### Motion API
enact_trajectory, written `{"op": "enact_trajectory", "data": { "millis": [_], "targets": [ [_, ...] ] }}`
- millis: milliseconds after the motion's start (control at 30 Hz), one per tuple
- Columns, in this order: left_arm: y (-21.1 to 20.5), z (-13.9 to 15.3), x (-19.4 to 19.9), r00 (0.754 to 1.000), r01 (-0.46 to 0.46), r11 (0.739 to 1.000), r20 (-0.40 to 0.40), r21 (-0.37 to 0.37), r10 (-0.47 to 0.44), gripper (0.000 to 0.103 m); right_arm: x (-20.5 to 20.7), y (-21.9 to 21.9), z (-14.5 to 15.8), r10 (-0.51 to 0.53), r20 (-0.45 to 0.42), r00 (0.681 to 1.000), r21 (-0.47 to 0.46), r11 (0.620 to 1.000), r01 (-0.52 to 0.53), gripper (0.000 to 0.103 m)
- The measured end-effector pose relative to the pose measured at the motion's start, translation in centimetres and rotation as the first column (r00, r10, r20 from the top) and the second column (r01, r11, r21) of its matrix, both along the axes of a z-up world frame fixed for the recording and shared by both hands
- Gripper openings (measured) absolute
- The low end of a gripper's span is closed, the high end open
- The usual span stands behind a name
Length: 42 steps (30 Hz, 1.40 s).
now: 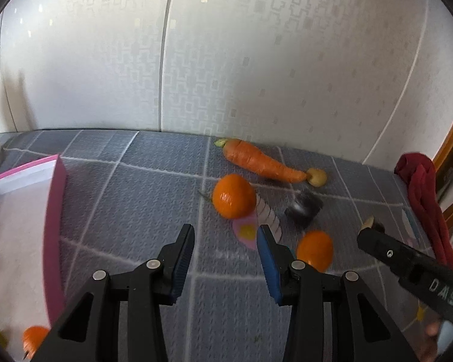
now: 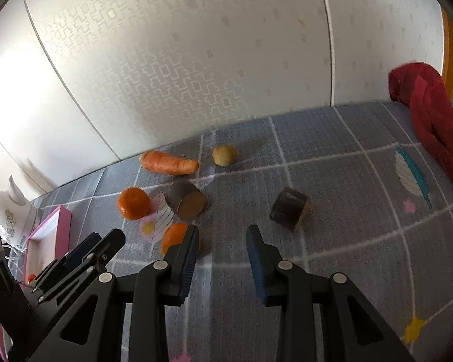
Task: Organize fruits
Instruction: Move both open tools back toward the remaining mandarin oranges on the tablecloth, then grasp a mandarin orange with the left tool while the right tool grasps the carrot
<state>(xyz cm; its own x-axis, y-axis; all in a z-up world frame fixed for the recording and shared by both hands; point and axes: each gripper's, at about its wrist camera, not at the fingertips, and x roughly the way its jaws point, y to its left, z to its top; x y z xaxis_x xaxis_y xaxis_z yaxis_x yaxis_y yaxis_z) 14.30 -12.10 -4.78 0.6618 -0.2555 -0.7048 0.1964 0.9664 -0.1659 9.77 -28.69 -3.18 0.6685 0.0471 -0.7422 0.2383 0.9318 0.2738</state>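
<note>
Left hand-held gripper (image 1: 224,252) tilted downward, jaws apart — empty, orange (image 1: 234,195) ahead

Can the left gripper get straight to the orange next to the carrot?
Probably yes: the left gripper is open and empty, the orange lies ahead on bare mat, and the carrot sits behind it.

We take this for a room in a home. The wall (image 2: 181,60) carries pale patterned wallpaper, and the floor is covered by a grey padded mat (image 2: 332,181) with printed feathers and flowers. Food lies loose on the mat: a carrot (image 1: 256,160), oranges (image 1: 234,196), a small potato (image 2: 224,155). A red cloth (image 2: 431,114) hangs by an orange wooden frame at the mat's right edge, a white kettle (image 2: 12,211) at its left.
</note>
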Motion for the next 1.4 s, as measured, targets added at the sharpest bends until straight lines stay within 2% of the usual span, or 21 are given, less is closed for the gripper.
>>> {"op": "enact_trajectory", "data": {
  "millis": [233, 333, 433, 567, 600, 633, 800, 933, 1000, 1200, 1400],
  "targets": [
    [-0.4, -0.6, 2.2, 1.0, 0.019, 1.0, 0.004, -0.001, -0.019, 0.043, 2.5, 1.3, 0.2, 0.044, 0.019, 0.999, 0.008, 0.999, -0.044, 0.033],
    [-0.8, -0.7, 2.7, 0.999, 0.039, 0.999, 0.015, 0.007, -0.039, 0.043, 3.9, 2.2, 0.4, 0.077, 0.032, 0.997, -0.022, 0.997, -0.076, 0.033],
    [-0.8, -1.0, 3.5, 0.999, 0.048, 0.999, 0.003, -0.005, -0.048, 0.043, 5.6, 3.2, 0.6, 0.127, 0.038, 0.991, -0.056, 0.991, -0.125, 0.033],
    [-0.4, -1.2, 4.7, 0.999, 0.047, 0.997, -0.017, -0.056, -0.048, 0.043, 7.3, 3.8, 0.6, 0.176, 0.042, 0.983, -0.091, 0.981, -0.172, 0.033],
    [-0.5, -1.2, 4.9, 0.998, 0.053, 0.997, -0.017, -0.054, -0.054, 0.043, 7.9, 3.9, 0.5, 0.191, 0.042, 0.981, -0.1, 0.978, -0.186, 0.033],
    [-0.6, -1.1, 5.0, 0.998, 0.058, 0.997, -0.016, -0.051, -0.059, 0.037, 8.5, 4.1, 0.4, 0.208, 0.043, 0.977, -0.106, 0.974, -0.202, 0.033],
    [-0.4, -1.1, 5.9, 0.997, 0.075, 0.995, -0.022, -0.069, -0.076, 0.037, 10.9, 4.7, 0.1, 0.321, 0.025, 0.947, -0.113, 0.942, -0.316, 0.033],
    [0.1, -1.4, 6.5, 0.996, 0.072, 0.991, -0.039, -0.114, -0.076, 0.042, 13.2, 5.7, -0.6, 0.414, -0.028, 0.91, -0.153, 0.898, -0.414, 0.033],
    [0.0, -1.5, 6.7, 0.995, 0.077, 0.99, -0.054, -0.117, -0.084, 0.042, 13.8, 6.1, -0.8, 0.442, -0.039, 0.896, -0.187, 0.878, -0.441, 0.036],
    [0.1, -1.8, 7.0, 0.994, 0.08, 0.987, -0.065, -0.14, -0.089, 0.037, 15.7, 6.5, -1.4, 0.476, -0.097, 0.874, -0.267, 0.834, -0.483, 0.036],
    [0.6, -1.7, 6.6, 0.996, 0.053, 0.99, -0.06, -0.131, -0.062, 0.037, 16.8, 6.2, -2.0, 0.468, -0.123, 0.875, -0.298, 0.824, -0.482, 0.036]
  ]
}}
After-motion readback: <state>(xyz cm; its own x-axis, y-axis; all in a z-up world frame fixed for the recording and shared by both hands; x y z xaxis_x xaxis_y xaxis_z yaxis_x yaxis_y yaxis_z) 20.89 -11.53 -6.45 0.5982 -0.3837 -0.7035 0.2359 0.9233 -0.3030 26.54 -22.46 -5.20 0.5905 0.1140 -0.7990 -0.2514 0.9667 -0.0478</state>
